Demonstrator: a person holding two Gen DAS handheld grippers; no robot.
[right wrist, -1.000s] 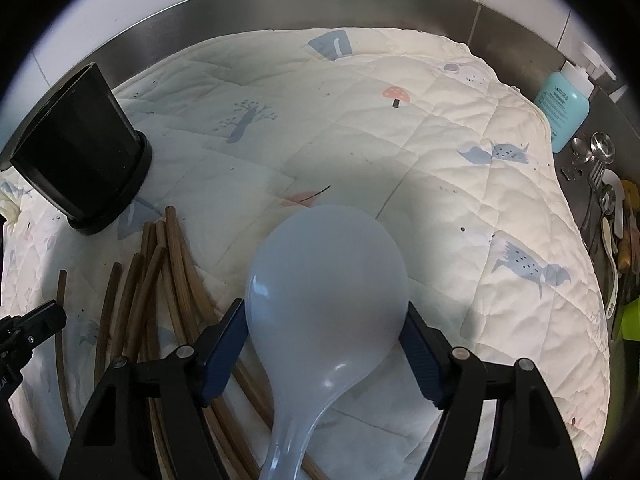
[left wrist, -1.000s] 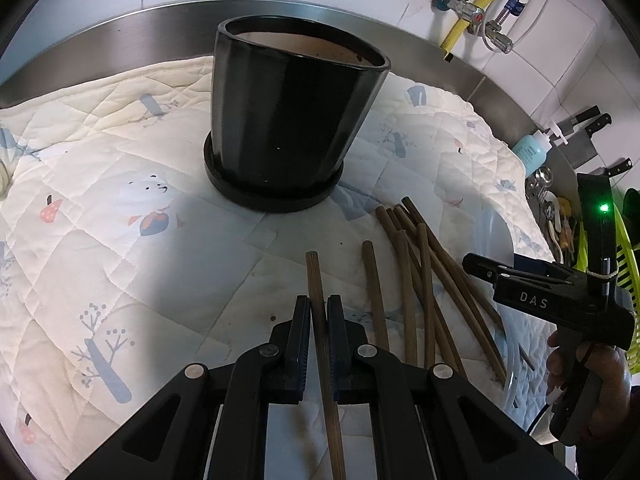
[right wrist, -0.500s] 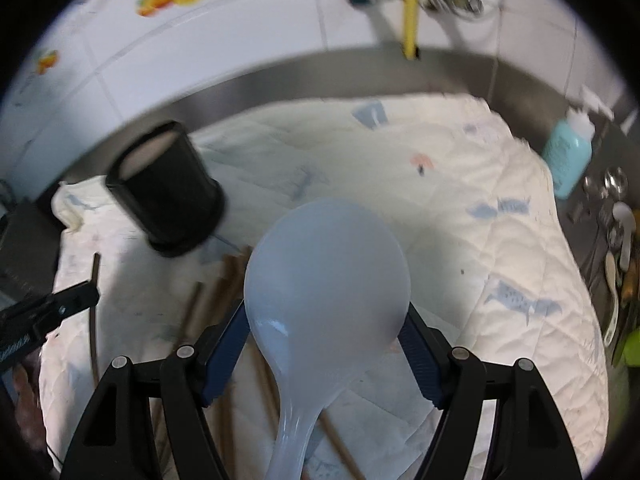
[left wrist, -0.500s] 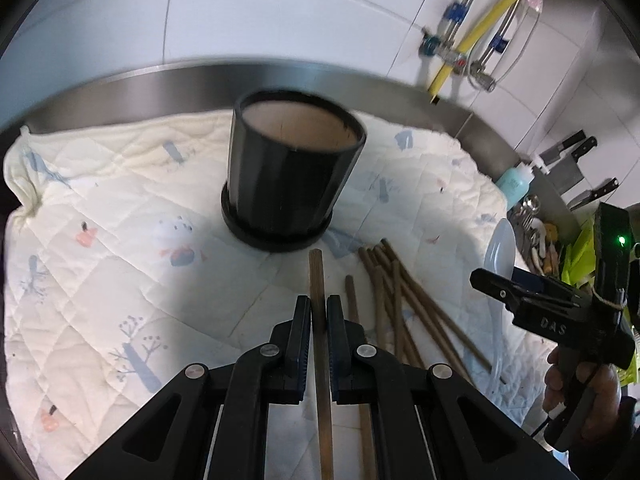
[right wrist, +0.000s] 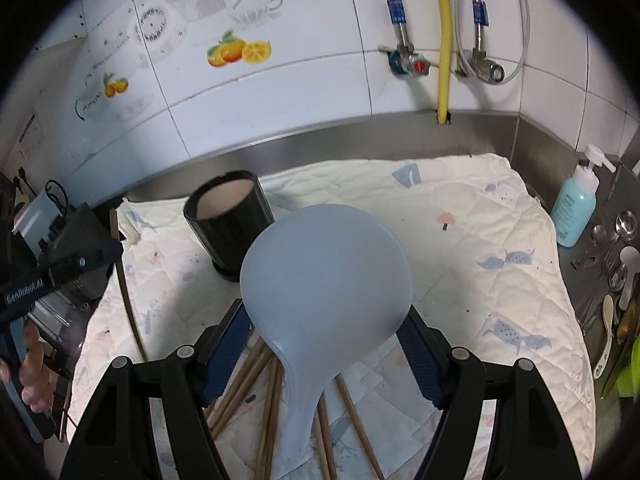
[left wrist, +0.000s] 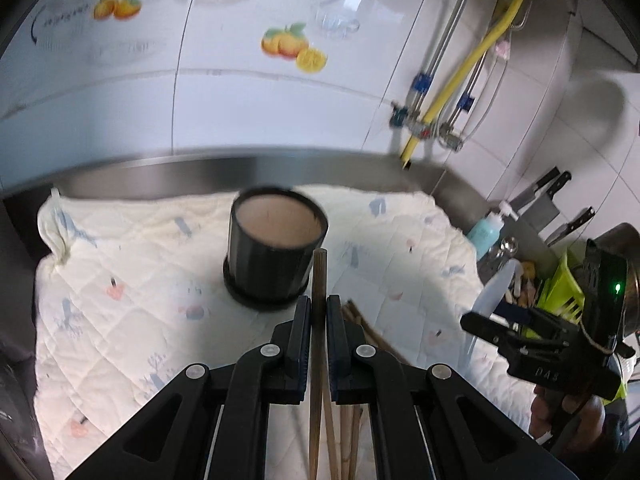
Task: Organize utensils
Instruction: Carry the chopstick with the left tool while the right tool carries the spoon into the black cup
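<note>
brown chopstick [left wrist: 319,280] clamped upright-forward inside the left hand-held gripper [left wrist: 319,316].

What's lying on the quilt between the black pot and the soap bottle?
Nothing: in the right wrist view, bare quilt runs from the pot to the bottle.

The left gripper [left wrist: 319,314] is clamped on a single brown chopstick [left wrist: 319,280]; the stick runs lengthwise between the closed jaws, its tip projecting forward in front of the lower right side of the black pot [left wrist: 276,258]; the pot stands upright on the quilted cloth [left wrist: 132,280]; more chopsticks [left wrist: 372,336] lie on the cloth behind the gripper's right finger; at far right the right gripper [left wrist: 500,316] holds a pale spoon [left wrist: 494,284], gripped by a hand [left wrist: 568,420]; a blue soap bottle [left wrist: 486,232] stands beside the cloth.
</note>
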